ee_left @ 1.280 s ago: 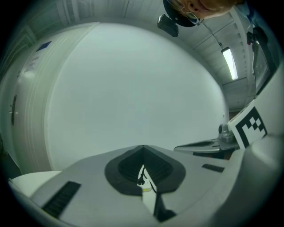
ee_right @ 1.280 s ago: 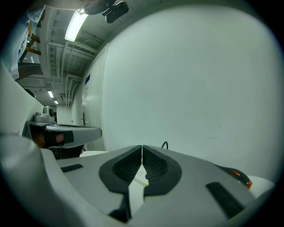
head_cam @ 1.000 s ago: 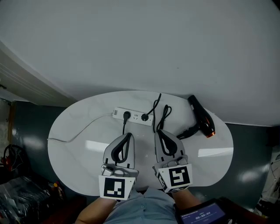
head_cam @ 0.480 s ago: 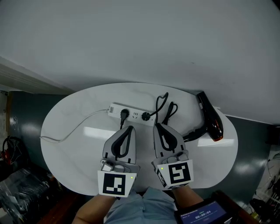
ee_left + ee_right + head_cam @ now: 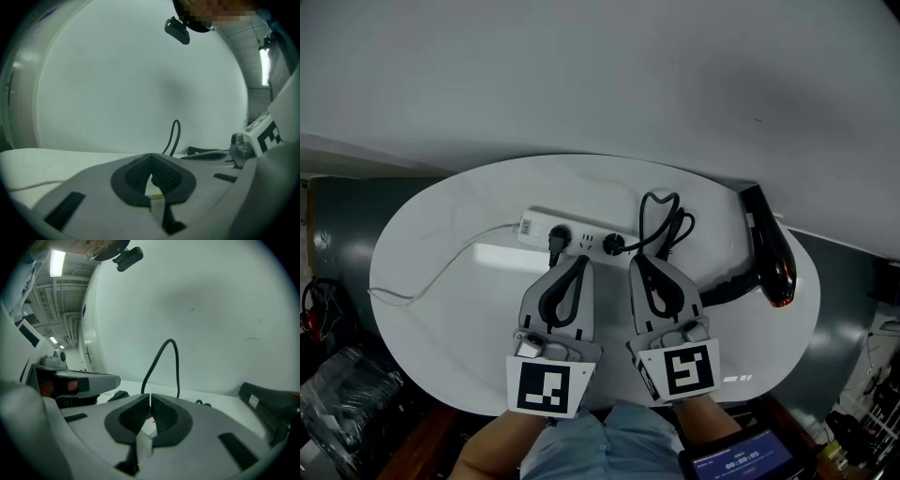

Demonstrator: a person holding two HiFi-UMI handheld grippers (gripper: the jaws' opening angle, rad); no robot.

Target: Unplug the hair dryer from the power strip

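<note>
Head view, hair dryer: we see it lying at the right edge of the table. Its black cord loops back to the right-hand plug in the power strip near the far edge.
Head view, second plug: it sits just to the left of ours. We judge the wrong one could get pulled if the jaws land there.
Head view, power strip: nothing pins it down, so a pull on the plug may well drag or lift the whole strip.
Left gripper view, left gripper: jaws together, nothing between them, hovering over the table just short of the power strip.
Left gripper view, risk: closed tips could shove the power strip instead of steadying it.
Right gripper view, right gripper: jaws pressed together and empty, the black cord arching just ahead.
Right gripper view, risk: we reckon it must open before it reaches the right-hand plug, or it knocks it. Gripping the black cord rather than the plug body would strain the wire and tug the hair dryer along the edge.
</note>
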